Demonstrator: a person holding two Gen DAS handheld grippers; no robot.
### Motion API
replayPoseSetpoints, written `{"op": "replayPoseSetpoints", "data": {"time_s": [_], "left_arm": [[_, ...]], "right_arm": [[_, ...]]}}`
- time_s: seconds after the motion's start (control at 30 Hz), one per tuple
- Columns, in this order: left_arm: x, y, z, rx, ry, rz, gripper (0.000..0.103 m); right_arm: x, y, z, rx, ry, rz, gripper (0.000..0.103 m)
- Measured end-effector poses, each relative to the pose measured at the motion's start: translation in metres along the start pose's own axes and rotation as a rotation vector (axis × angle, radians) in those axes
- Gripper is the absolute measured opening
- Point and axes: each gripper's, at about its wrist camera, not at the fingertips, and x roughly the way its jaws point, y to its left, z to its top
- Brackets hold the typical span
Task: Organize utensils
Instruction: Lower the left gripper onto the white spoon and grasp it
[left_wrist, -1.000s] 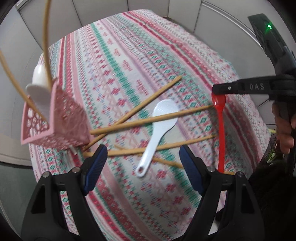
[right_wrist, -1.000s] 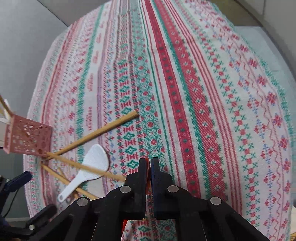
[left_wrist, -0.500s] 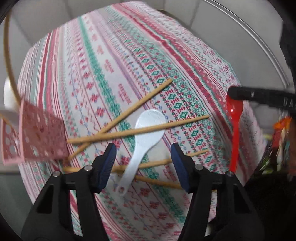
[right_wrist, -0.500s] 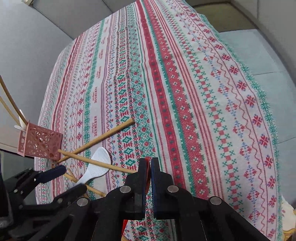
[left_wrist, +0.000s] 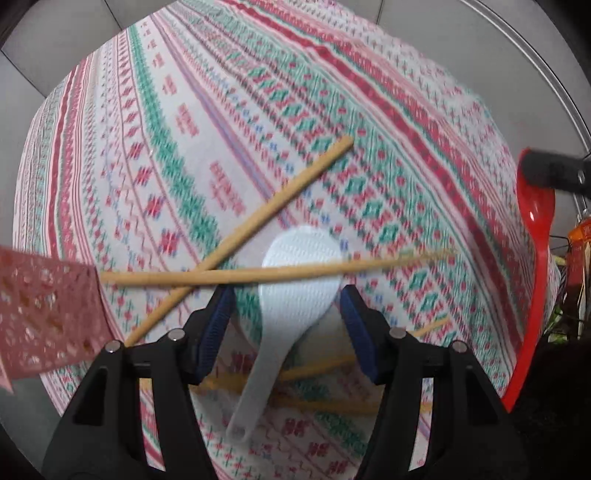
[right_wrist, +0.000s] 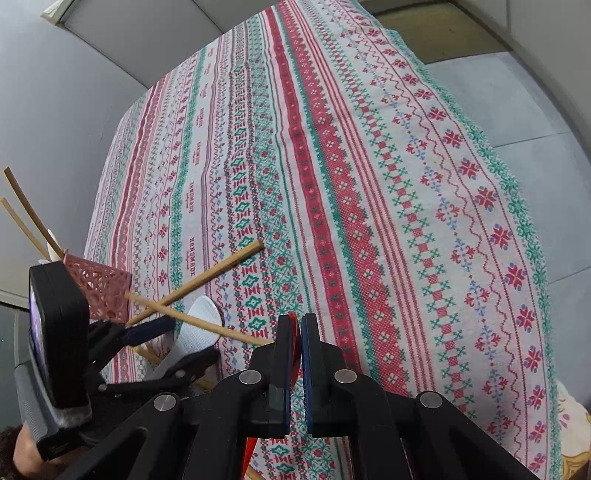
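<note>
Utensils are scattered near the tabletop's (right_wrist: 369, 155) left edge: chopsticks (left_wrist: 258, 275) crisscrossed beside the pink basket (left_wrist: 44, 314), one lying over the white rice paddle (left_wrist: 295, 295). Left gripper (left_wrist: 288, 325) hangs over that paddle, jaws released either side of it. Right gripper (right_wrist: 295, 354) has its jaws clenched on the red spoon (left_wrist: 535, 258).

On the worktop (left_wrist: 369, 92) a rice paddle (left_wrist: 291, 295) lies under one of two crossed chopsticks (left_wrist: 258, 275), more chopsticks lying over its handle. A perforated holder (right_wrist: 101, 291) stands at the left edge (two sticks inside), touching the crossed pair's ends.
</note>
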Motion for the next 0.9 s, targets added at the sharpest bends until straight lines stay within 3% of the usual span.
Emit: {"op": "replayPoseSetpoints", "data": {"time_s": [0.3, 0.43, 0.57, 0.9], "left_arm": [[0.004, -0.007, 0.02, 0.046, -0.07, -0.02, 0.062], [0.005, -0.006, 0.024, 0.045, -0.072, -0.026, 0.046], [0.001, 0.004, 0.019, 0.003, -0.077, -0.037, 0.045], [-0.057, 0.013, 0.012, -0.041, -0.227, -0.065, 0.045]], "right_arm": [[-0.001, -0.001, 0.002, 0.005, 0.003, 0.005, 0.004], [-0.001, -0.001, 0.003, 0.004, 0.002, 0.003, 0.004], [-0.003, 0.001, 0.004, -0.002, -0.007, 0.002, 0.004], [-0.019, 0.011, 0.004, -0.022, -0.057, -0.007, 0.004]]}}
